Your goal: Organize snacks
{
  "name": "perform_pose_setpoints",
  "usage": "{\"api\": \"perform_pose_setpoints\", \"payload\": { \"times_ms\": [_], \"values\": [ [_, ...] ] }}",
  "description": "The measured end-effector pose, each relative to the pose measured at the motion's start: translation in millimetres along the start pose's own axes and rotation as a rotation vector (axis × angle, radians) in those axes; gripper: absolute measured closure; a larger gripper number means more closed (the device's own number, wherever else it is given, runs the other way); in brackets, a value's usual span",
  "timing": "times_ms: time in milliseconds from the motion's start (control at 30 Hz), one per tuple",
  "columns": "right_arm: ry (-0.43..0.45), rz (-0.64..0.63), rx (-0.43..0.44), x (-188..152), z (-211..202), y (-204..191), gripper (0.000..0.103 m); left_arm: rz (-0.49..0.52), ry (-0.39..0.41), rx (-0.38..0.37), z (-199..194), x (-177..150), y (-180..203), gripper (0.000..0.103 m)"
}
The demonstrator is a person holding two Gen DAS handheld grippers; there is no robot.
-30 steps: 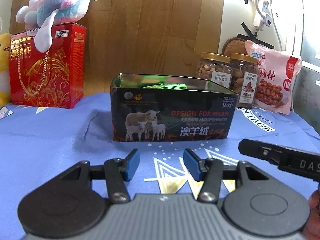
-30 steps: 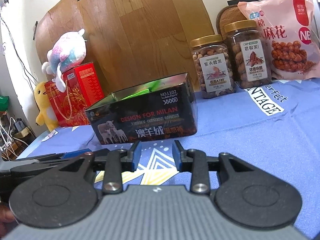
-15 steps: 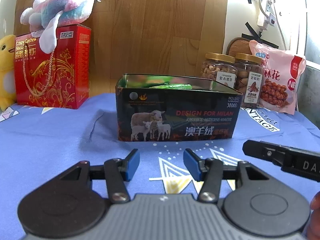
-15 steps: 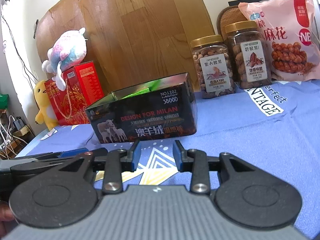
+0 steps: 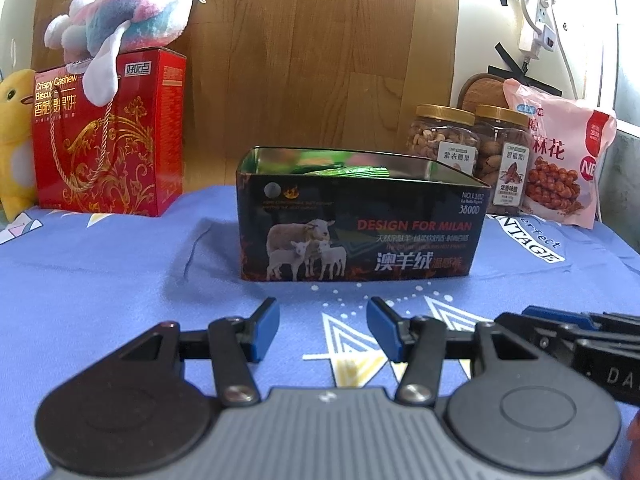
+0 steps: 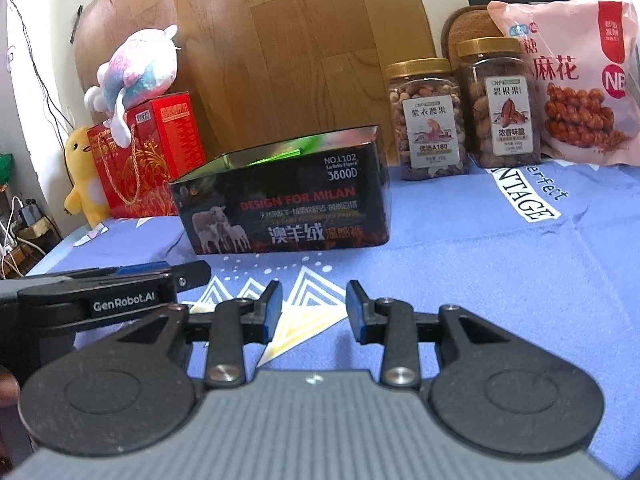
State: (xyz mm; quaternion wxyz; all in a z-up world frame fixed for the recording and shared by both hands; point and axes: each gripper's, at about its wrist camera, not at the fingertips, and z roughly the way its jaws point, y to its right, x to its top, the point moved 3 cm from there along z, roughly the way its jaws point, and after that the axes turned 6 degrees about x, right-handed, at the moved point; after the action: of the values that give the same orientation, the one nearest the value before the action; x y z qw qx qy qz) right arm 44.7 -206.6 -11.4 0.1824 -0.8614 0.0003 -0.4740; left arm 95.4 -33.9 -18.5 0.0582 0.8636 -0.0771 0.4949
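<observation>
A dark open tin (image 5: 360, 236) printed with sheep stands mid-table; green snack packets (image 5: 352, 171) show over its rim. The tin (image 6: 288, 208) also appears in the right wrist view. My left gripper (image 5: 322, 330) hovers over the blue cloth in front of it, open, nothing between its blue pads. My right gripper (image 6: 314, 312) is beside it to the right, open and empty too. Two gold-lidded nut jars (image 6: 428, 120) (image 6: 500, 104) and a pink bag of fried twists (image 6: 576, 80) stand at the back right.
A red biscuit box (image 5: 108, 136) with a plush toy (image 5: 124, 20) on top stands back left, a yellow duck toy (image 5: 14, 140) beside it. A wooden board (image 5: 300, 40) leans on the wall behind. Blue printed cloth (image 5: 100, 280) covers the table.
The left wrist view has shifted slightly, so the tin sits a little further right and lower in it. The right gripper's tip now reaches further into that view. Both jaws stand as before.
</observation>
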Motion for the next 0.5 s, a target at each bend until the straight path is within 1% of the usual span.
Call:
{"api": "perform_pose_setpoints", "payload": {
  "times_ms": [300, 367, 500],
  "values": [
    [-0.002, 0.009, 0.034, -0.9, -0.9, -1.0, 0.065, -0.024, 0.008, -0.039, -1.4, -0.8, -4.3, 0.053],
    [0.000, 0.029, 0.045, -0.8, -2.4, 1.0, 0.064, -0.033, 0.011, -0.060, -2.0, -0.9, -5.5, 0.050],
    [0.002, 0.078, 0.084, 1.7, -1.3, 7.0, 0.062, -0.070, -0.009, -0.096, 1.3, -0.4, -9.8, 0.049]
  ]
}}
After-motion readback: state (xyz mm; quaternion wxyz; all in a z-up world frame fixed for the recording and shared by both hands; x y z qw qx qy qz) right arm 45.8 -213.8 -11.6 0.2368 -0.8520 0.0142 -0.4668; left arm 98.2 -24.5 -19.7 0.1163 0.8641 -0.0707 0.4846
